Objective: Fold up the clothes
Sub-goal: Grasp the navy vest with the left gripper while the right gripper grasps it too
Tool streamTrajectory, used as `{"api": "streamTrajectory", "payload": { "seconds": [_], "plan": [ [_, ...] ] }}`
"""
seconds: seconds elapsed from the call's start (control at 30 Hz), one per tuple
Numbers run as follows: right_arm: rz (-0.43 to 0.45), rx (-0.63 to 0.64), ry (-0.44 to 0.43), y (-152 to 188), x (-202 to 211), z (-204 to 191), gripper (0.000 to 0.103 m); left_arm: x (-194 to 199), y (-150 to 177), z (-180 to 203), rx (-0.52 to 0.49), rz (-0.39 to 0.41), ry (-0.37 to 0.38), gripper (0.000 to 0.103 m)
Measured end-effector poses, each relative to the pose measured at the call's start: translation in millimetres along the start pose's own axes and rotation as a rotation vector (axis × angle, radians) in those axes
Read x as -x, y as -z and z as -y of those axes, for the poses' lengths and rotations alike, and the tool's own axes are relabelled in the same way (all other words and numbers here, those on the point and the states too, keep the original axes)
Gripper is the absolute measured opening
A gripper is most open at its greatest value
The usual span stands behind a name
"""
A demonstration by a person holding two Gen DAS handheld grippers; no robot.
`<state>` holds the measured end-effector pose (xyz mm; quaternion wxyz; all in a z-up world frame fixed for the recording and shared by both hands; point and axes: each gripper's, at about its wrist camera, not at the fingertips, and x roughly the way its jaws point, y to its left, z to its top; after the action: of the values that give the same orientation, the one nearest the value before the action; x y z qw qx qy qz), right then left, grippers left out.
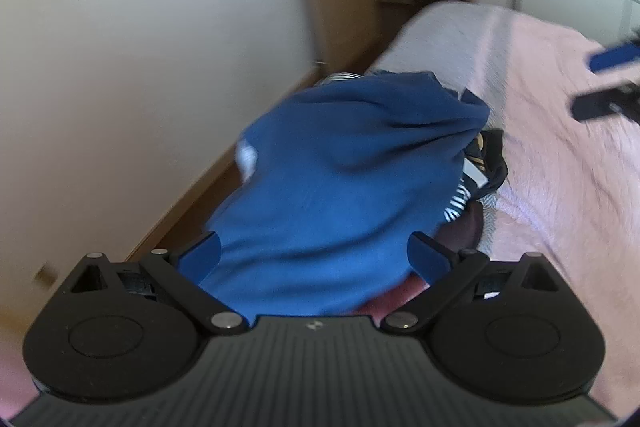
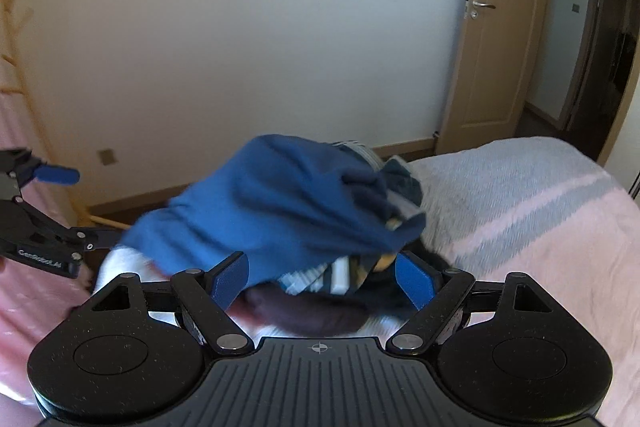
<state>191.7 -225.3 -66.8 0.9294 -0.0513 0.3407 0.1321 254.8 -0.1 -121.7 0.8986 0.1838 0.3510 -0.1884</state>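
Note:
A crumpled blue garment (image 1: 328, 171) (image 2: 280, 203) lies on top of a heap of clothes on the bed. Under it show a striped piece (image 2: 308, 277), a black piece with gold print (image 1: 486, 155) and a dark maroon piece (image 2: 304, 311). My left gripper (image 1: 314, 259) is open, its blue pads (image 1: 202, 255) on either side of the blue garment's near edge. My right gripper (image 2: 324, 279) is open too, straddling the near side of the heap. Each gripper appears in the other's view: the left gripper (image 2: 60, 207) at the left edge, the right gripper (image 1: 604, 87) at the right edge, blurred.
The heap sits near the edge of a bed with a pink blanket (image 1: 560, 187) (image 2: 540, 247) that has grey stripes. Past the edge is a wood floor (image 1: 192, 195) and a white wall (image 2: 240, 47) with sockets. A wooden door (image 2: 496, 27) stands at the right, and a wooden rack (image 2: 20, 67) at the far left.

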Motion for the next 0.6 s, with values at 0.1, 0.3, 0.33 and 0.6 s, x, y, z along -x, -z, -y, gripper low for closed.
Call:
{"api": "streamTrajectory", "payload": {
  "seconds": [0.1,0.3,0.33,0.6],
  "plan": [
    [-0.04,0.025,0.035,-21,-70,14,0.084,-62,-18,-17,-0.082,-0.009,0.069,0.098],
    [-0.119,0.106,0.037,-42,-181,25,0.084,-149,-26,-44,-0.182,-0.023,0.217,0.098],
    [-0.134,0.114,0.036,-43,-197,27,0.084,-160,-24,-47,-0.207,-0.023,0.24,0.098],
    [-0.226,0.053,-0.072,-41,-265,53,0.011,-178,-18,-60,-0.241,-0.013,0.398,0.039]
  ]
}}
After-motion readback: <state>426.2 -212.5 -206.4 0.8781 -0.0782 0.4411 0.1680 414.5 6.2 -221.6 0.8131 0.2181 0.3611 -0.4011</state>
